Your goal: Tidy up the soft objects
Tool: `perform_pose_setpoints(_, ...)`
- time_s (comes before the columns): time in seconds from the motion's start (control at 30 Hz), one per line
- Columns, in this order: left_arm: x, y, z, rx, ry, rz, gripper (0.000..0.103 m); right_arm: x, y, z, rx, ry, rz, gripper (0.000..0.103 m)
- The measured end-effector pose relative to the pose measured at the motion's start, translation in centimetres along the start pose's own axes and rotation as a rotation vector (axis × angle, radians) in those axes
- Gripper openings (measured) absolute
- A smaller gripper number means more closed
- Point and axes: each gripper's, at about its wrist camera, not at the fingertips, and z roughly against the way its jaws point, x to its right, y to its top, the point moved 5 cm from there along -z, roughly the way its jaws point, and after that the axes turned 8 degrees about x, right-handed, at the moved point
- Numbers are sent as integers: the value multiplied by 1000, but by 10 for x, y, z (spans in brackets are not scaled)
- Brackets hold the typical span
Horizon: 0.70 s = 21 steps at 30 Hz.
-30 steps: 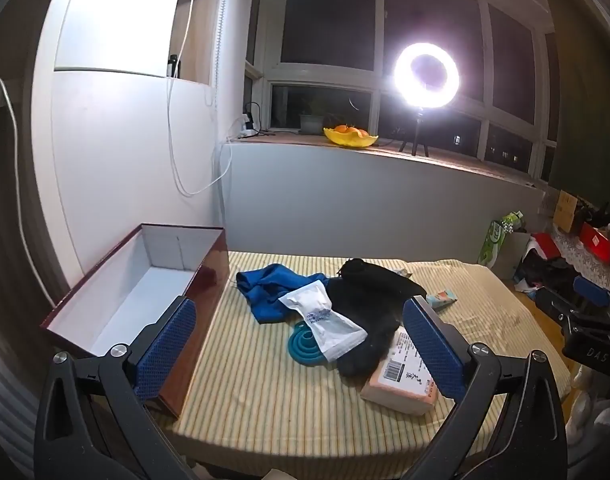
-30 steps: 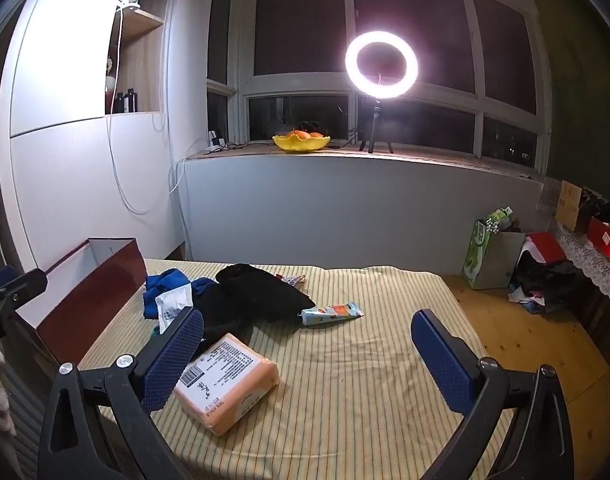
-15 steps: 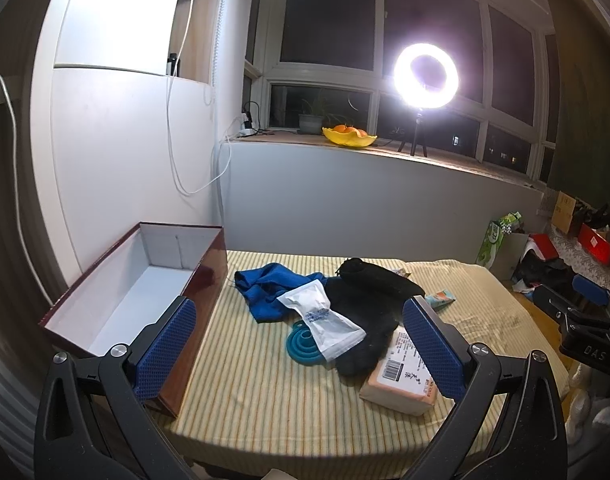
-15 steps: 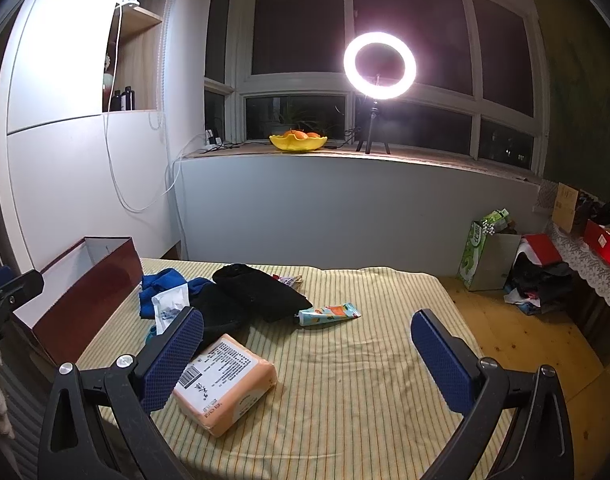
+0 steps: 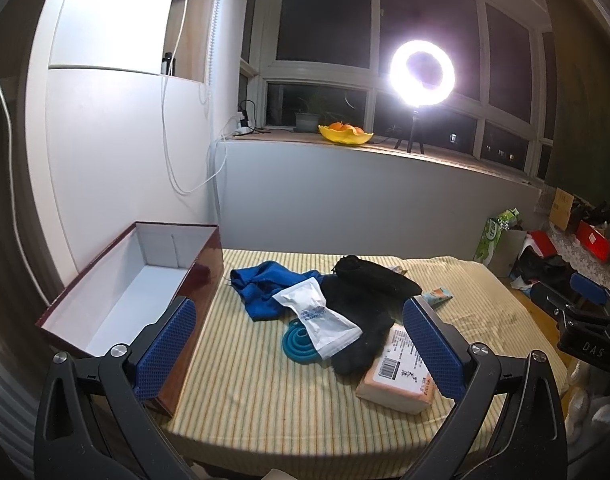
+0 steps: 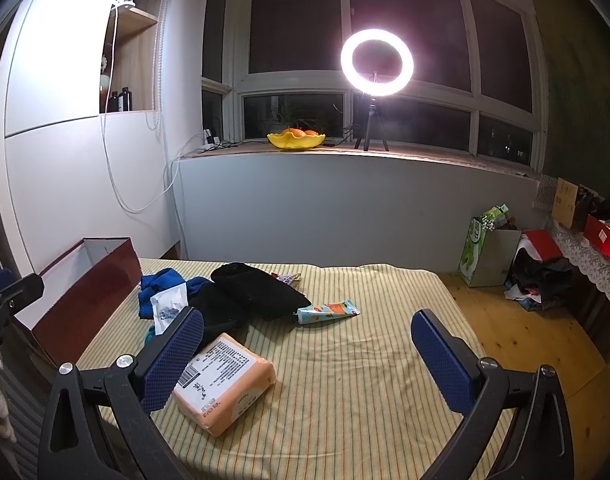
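Observation:
On the striped yellow table (image 5: 265,392) lies a heap: a blue cloth (image 5: 261,284), a clear plastic pouch (image 5: 319,316), a teal funnel (image 5: 297,342), black fabric (image 5: 369,296) and an orange tissue pack (image 5: 399,376). A small tube (image 6: 329,311) rests to the right of the black fabric (image 6: 257,294). The orange tissue pack (image 6: 225,386) is nearest my right gripper. At the table's left edge stands an open dark red box (image 5: 121,296) with a white inside. My left gripper (image 5: 301,350) and right gripper (image 6: 307,360) both hover open and empty in front of the table.
A windowsill behind the table carries a ring light (image 6: 377,62) and a yellow fruit bowl (image 6: 296,139). Bags, boxes and clothes clutter the wooden floor at the right (image 6: 529,268). White cables hang down the left wall (image 5: 173,128).
Both views have shifted slightly; the table scene sits a little lower and nearer the middle. Nothing on the table has moved and both grippers stay open.

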Motion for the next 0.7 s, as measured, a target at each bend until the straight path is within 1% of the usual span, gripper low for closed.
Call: perform_pose_setpoints(0.7,4,-3,0,-4,-7,-2,103,0,-2,0,-5,2,-4,103)
